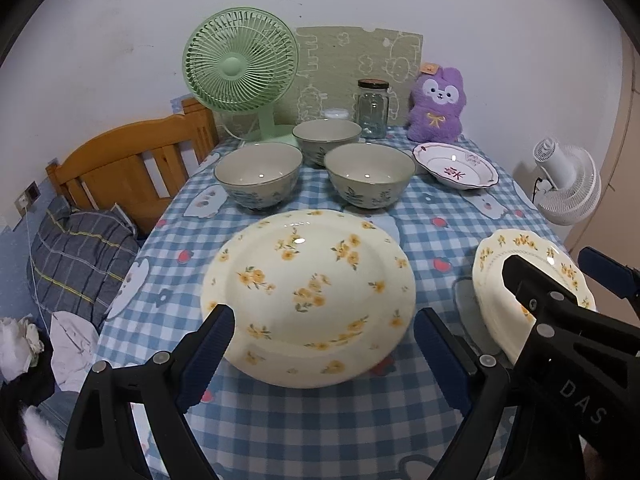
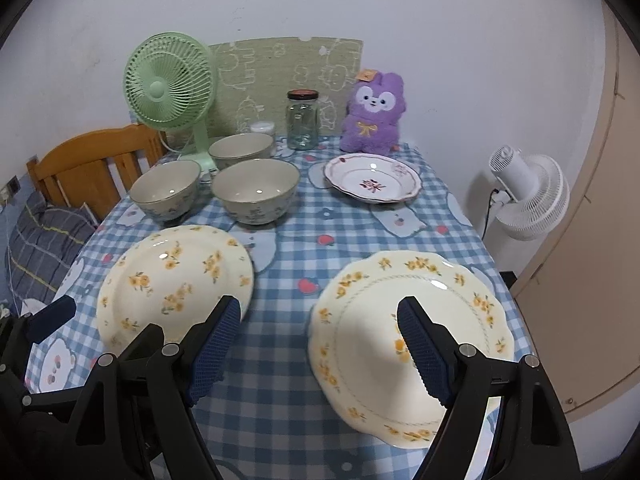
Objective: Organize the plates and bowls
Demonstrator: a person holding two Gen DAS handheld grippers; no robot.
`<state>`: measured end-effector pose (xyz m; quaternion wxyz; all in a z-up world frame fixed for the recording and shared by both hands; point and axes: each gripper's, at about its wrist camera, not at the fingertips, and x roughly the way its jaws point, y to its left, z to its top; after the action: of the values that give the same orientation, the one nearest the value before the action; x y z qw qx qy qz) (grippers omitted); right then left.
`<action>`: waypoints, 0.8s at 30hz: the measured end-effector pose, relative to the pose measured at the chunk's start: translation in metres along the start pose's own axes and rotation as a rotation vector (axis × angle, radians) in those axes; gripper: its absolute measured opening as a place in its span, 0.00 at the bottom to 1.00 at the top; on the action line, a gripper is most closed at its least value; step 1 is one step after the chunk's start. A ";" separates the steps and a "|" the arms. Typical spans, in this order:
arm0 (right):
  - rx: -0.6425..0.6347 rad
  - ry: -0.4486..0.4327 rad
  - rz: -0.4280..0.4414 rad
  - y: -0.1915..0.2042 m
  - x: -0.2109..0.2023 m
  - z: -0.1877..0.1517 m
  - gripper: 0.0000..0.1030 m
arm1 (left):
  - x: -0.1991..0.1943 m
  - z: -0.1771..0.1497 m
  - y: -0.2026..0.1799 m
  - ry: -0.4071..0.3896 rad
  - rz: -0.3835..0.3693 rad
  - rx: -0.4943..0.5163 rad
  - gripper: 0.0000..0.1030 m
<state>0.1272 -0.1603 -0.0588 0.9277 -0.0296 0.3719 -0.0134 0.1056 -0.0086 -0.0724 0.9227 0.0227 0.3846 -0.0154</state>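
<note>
The left gripper (image 1: 324, 356), jaws wide and empty, hangs over the near rim of the round plate (image 1: 308, 296). The right gripper (image 2: 320, 352), equally wide and empty, faces the scalloped plate (image 2: 412, 344), which lies ahead and slightly right.

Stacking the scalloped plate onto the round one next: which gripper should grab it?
Right, probably. The right gripper is open and one finger already overlaps the scalloped plate; the left gripper frames the round plate instead.
</note>
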 end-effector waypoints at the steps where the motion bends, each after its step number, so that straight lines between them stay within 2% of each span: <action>1: -0.004 -0.002 0.002 0.003 -0.001 0.001 0.81 | 0.000 0.001 0.002 0.001 -0.003 -0.001 0.90; 12: -0.040 0.019 0.026 0.033 0.011 0.012 0.81 | 0.013 0.010 0.026 0.000 0.009 0.026 0.90; 24: -0.044 0.067 0.077 0.060 0.051 0.026 0.81 | 0.050 0.024 0.054 0.025 0.014 0.024 0.90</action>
<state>0.1824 -0.1016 -0.0786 0.9136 -0.0353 0.4040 0.0298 0.1601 0.0439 -0.0895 0.9176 0.0368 0.3956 -0.0131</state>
